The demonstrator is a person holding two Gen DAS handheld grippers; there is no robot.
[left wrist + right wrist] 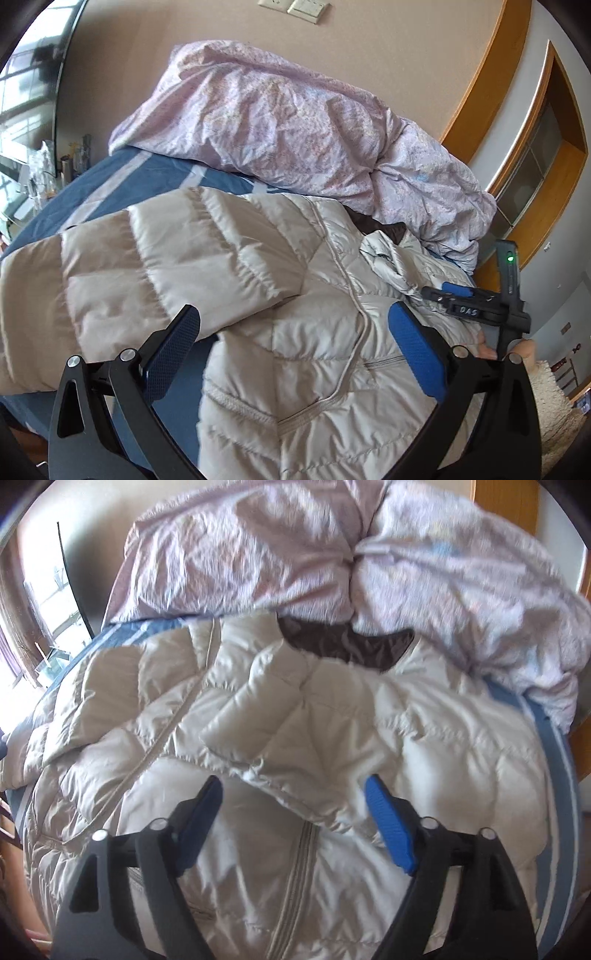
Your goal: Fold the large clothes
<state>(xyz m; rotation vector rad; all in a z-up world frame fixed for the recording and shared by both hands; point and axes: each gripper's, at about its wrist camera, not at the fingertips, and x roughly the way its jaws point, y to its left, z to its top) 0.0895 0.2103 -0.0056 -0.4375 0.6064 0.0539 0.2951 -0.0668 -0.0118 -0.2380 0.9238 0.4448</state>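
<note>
**Both grippers open over the jacket, nothing held**

Left gripper (293, 345): jaws spread wide at bottom of left wrist view, blue pads clear of fabric, nothing between them. Hovered above puffer jacket (258, 295), which filled centre and lower frame, spread on blue striped bed sheet (122, 184). One sleeve (147, 254) folded across the body at left centre. Zipper line ran down mid-frame.

Right gripper (293, 823): jaws well apart at bottom of right wrist view, no grip. Sleeve cuff (273, 738) lay loose on the jacket front just above the fingertips; contact with the pads not clear. Dark brown lining (343, 642) showed at the collar, upper centre. Same gripper seen at right edge of left wrist view, held by a hand (491, 347).

Crumpled lilac duvet (295, 122) piled behind the jacket, upper half of both views, against beige wall (369, 44).
</note>
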